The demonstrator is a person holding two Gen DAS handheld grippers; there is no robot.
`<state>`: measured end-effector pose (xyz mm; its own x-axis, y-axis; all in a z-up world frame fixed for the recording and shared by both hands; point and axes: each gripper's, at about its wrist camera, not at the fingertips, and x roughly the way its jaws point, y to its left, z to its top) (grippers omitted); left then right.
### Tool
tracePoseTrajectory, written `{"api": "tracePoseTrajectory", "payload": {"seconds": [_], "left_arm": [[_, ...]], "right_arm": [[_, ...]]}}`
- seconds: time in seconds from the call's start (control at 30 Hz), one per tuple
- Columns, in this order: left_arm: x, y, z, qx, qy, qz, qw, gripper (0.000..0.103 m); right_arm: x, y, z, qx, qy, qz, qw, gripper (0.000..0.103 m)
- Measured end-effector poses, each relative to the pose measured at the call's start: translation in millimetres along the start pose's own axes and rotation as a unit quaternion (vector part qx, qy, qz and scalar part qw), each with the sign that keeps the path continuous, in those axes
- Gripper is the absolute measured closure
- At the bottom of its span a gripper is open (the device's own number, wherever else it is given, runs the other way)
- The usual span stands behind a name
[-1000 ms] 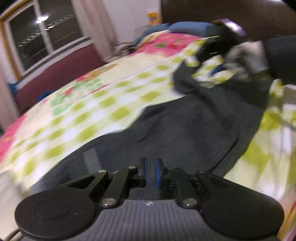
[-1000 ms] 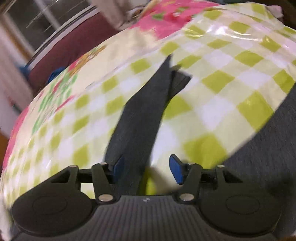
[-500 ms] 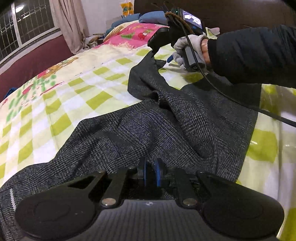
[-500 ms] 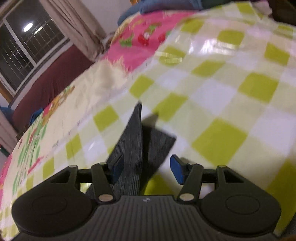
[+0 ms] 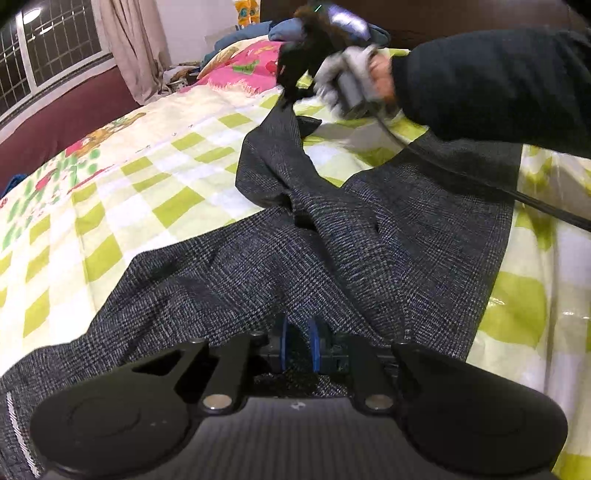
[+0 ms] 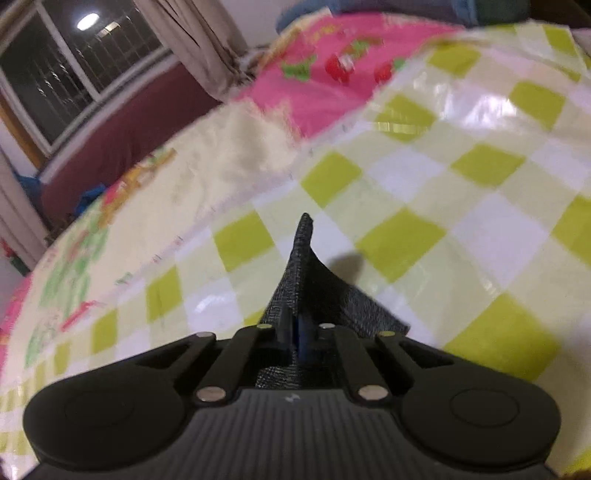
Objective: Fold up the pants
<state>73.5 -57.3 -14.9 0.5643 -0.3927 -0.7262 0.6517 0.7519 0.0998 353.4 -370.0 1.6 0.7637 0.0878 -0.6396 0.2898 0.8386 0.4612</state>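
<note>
Dark grey checked pants [image 5: 332, 258] lie spread on a bed with a green-and-white checked sheet [image 5: 155, 184]. My left gripper [image 5: 297, 345] is shut on the near edge of the pants. My right gripper [image 6: 295, 332] is shut on a corner of the pants [image 6: 301, 273] and holds it lifted off the sheet. In the left wrist view the right gripper [image 5: 291, 96] shows at the far end, held by a gloved hand [image 5: 351, 81], with the fabric strip [image 5: 280, 147] pulled up to it.
A pink blanket [image 6: 325, 77] and blue pillows [image 5: 288, 31] lie at the head of the bed. A window [image 5: 55, 55] and curtain [image 5: 129, 48] are on the left wall. A black cable [image 5: 480, 184] runs from the right gripper across the pants.
My right gripper was open around the pants corner and has closed on it and lifted it. My left gripper stayed shut on the near edge.
</note>
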Motion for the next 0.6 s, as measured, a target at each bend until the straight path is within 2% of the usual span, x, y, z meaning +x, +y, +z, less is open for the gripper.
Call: {"api": "tracePoseTrajectory", "payload": {"seconds": [0.2, 0.3, 0.4, 0.5, 0.53, 0.6], "left_arm": [[-9, -20, 13, 0.023, -0.016, -0.002, 0.9996, 0.073], [-18, -33, 21, 0.039, -0.032, -0.008, 0.9987, 0.072], [-19, -48, 26, 0.058, -0.035, -0.015, 0.9976, 0.072], [-15, -62, 26, 0.076, -0.031, -0.023, 0.9964, 0.068], [-12, -66, 25, 0.083, -0.028, -0.021, 0.9959, 0.067], [-5, -75, 22, 0.097, -0.01, -0.023, 0.995, 0.067]], "right_arm": [[-106, -35, 23, 0.068, -0.057, 0.079, 0.993, 0.099], [-168, -63, 25, 0.09, -0.092, 0.092, 0.987, 0.099], [-232, -99, 21, 0.104, -0.133, 0.081, 0.982, 0.099], [-277, -140, 3, 0.113, -0.162, 0.043, 0.979, 0.099], [-282, -153, -6, 0.107, -0.161, 0.024, 0.981, 0.099], [-273, -178, -22, 0.107, -0.13, -0.01, 0.986, 0.098]]}}
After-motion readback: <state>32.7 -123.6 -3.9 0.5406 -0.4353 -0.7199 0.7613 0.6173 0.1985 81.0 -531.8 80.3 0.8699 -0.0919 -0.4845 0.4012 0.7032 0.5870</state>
